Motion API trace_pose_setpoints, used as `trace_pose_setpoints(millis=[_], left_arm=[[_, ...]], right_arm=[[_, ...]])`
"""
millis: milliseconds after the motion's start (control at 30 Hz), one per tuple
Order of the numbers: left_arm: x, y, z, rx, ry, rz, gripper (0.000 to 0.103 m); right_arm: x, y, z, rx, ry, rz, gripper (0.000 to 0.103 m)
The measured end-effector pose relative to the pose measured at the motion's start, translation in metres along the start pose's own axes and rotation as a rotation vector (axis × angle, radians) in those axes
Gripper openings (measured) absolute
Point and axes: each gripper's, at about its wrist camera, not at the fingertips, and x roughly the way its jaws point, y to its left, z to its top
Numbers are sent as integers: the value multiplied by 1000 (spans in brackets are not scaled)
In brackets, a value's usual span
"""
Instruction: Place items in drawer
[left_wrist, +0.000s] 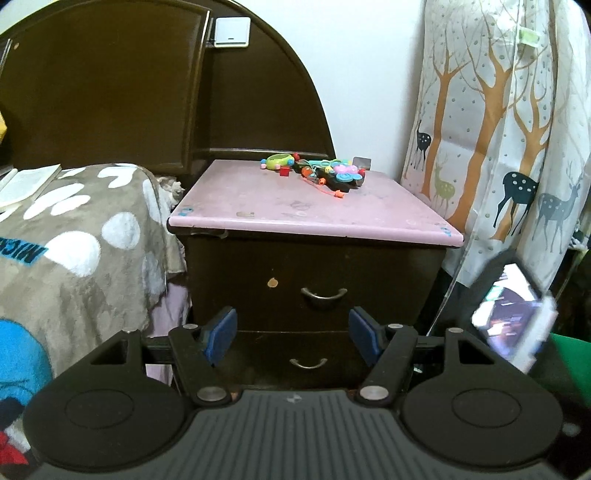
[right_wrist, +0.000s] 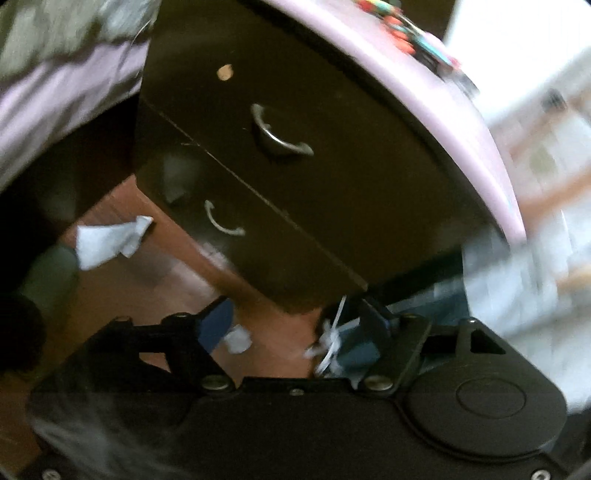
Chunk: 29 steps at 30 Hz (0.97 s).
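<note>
left gripper (left_wrist: 291, 334) released, empty, squared to the drawers to reach a handle | right gripper (right_wrist: 295, 325) released, empty, tilted, blurred | top drawer (left_wrist: 314, 273) closed | toys (left_wrist: 314, 171) on nightstand (left_wrist: 258, 206), rear, awaiting stowing

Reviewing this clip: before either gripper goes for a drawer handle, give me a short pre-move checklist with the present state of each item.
1. Left gripper open and empty: ok; its blue-padded fingers stand wide apart with nothing between them.
2. Right gripper open and empty: ok, though its view is motion-blurred.
3. Upper drawer handle unobstructed: ok; it shows centred ahead of the left gripper.
4. Both drawers shut: ok; upper and lower drawer fronts sit flush.
5. Toys waiting on the pink nightstand top: ok; clustered near its back edge.
6. Right wrist view steady and level: not ok; tilted and smeared.
</note>
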Motion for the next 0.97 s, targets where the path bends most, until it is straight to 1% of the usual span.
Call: trace_pose_setpoints(millis=[167,200,267,367,467,667,800,833,900,967], left_arm=[[-18,-13,9,27,0,8,67],[-21,-16,11,32,0,9,72],[-28,-21,14,43,0,12,77],[-39,-29,20,58,0,17,77],[-49,-37,25,74,0,21,77],[-70,-52,36,105,1,34,77],[-81,-63,44,114,7,78,77],[-83,-65,45,116,9,85,78],[-87,-67,47,121,6,96,84],[-92,-71,50,135,-3,109,85]], right_arm=[[-53,-13,-16,154,-5,47,84],[-63,-17,-18,181,-11,52,85],[-85,-23,-22,224,-30,69,85],[-114,-31,-29,287,-65,71,87],[-134,-42,-33,346,-94,78,89],[-167,-54,-44,399,-132,58,90],[-184,-62,-49,424,-150,53,90],[-187,-64,-50,430,-154,52,90],[-195,-66,-51,439,-160,56,90],[-203,-67,-52,443,-170,60,90]])
